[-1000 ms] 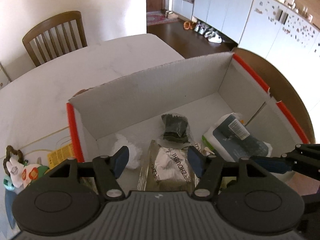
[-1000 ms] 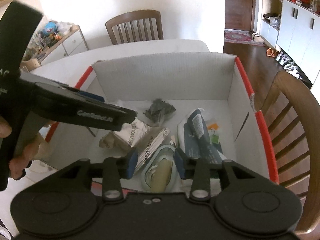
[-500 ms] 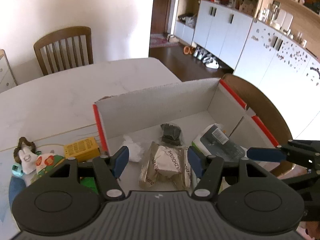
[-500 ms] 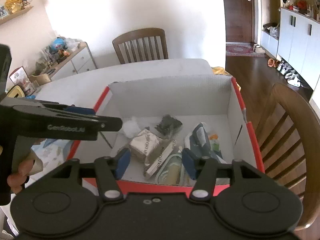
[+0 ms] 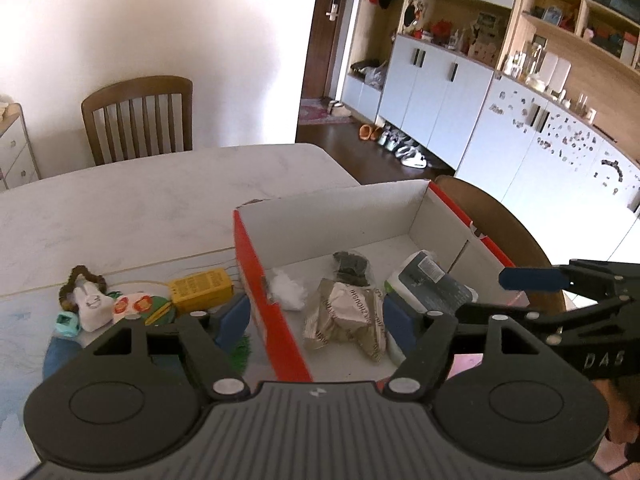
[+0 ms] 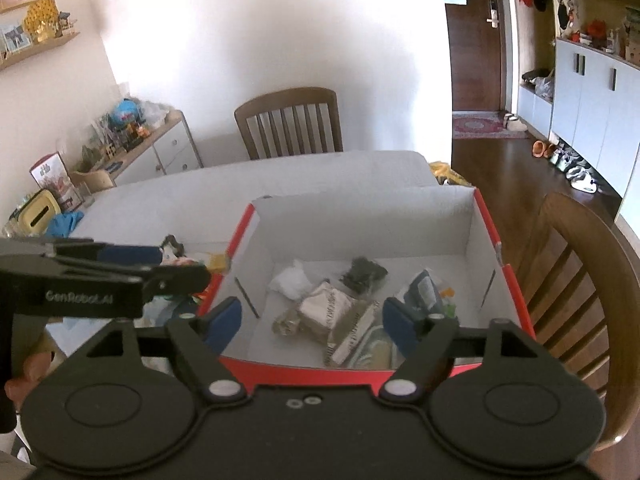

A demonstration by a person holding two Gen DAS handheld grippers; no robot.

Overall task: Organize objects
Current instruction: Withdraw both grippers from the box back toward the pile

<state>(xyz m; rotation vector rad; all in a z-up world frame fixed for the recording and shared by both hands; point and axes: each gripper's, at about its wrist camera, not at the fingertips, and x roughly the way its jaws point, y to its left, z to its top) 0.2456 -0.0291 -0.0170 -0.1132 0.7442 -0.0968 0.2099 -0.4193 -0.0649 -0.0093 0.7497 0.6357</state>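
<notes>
The table (image 5: pixel 140 208) carries my red-edged box (image 6: pixel 486 216), white inside, holding a grey pack (image 5: pixel 434 284), silver pouch (image 5: pixel 344 316), dark bag (image 5: pixel 352 266) and white wad (image 5: pixel 286 288). My left claw (image 5: pixel 316 320) and right claw (image 6: pixel 312 320) have just been opening, spread and empty. Only the left view shows the yellow carton (image 5: pixel 200 290) and bunny (image 5: pixel 92 306).

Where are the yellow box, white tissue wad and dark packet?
yellow box (image 5: pixel 200 289), left wrist view, top face.
white tissue wad (image 5: pixel 286 289), left wrist view, centre.
dark packet (image 6: pixel 363 271), right wrist view, middle.
</notes>
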